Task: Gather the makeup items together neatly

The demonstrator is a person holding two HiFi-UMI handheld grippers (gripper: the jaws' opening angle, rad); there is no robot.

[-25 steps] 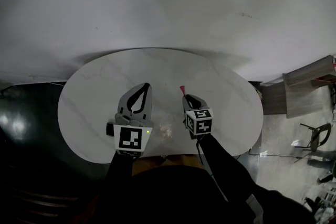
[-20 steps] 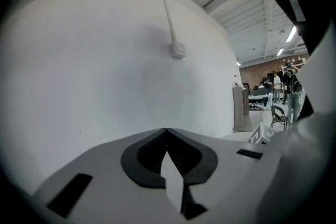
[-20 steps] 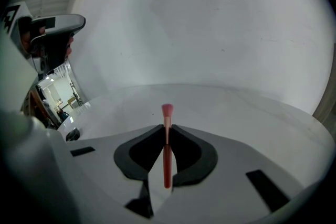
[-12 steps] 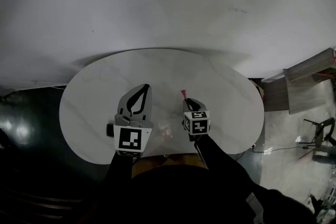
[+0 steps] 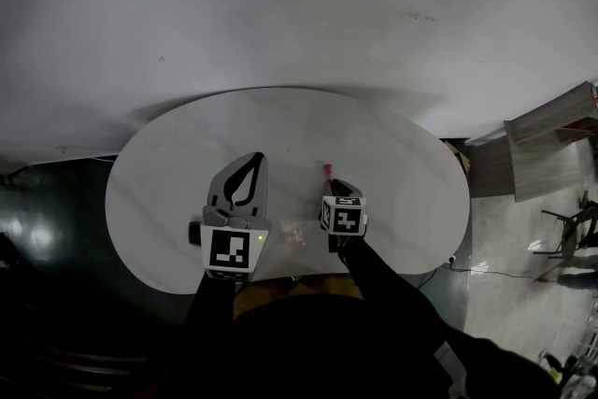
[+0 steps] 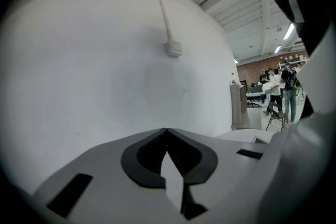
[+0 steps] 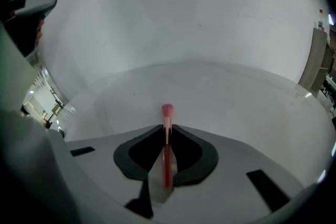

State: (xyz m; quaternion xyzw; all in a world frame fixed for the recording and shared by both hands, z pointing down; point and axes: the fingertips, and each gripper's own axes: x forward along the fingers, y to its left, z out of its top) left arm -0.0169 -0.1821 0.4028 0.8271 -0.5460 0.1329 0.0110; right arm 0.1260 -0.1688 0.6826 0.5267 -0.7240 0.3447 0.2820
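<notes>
Overhead, in the head view, a round white tabletop (image 5: pixel 168 192) is seen set against a white wall (image 5: pixel 280 5). The left tool (image 5: pixel 255 158) is held over the near part of the tabletop, pointing away from the person, with its tips drawn together. The right tool (image 5: pixel 333 185) is held just to its right, angled downward, and a thin makeup brush (image 5: pixel 328 171) sticks out past its tips, pink end foremost. A small pale item (image 5: pixel 295 235) lies on the tabletop between the two tools, near the front edge; it is too blurred to be identified.

Next, in the left gripper view, the jaws of the left tool (image 6: pixel 167 131) are seen closed together with nothing between them. A switch box (image 6: pixel 174 49) and its cable (image 6: pixel 160 2) are fixed to the wall ahead, and people (image 6: pixel 275 93) stand far off at the right.

Lastly, in the right gripper view, the right tool (image 7: pixel 167 128) is clamped on the makeup brush (image 7: pixel 167 160). The red handle runs back between the jaws, and the pink head is poised above the tabletop (image 7: pixel 241 97).
</notes>
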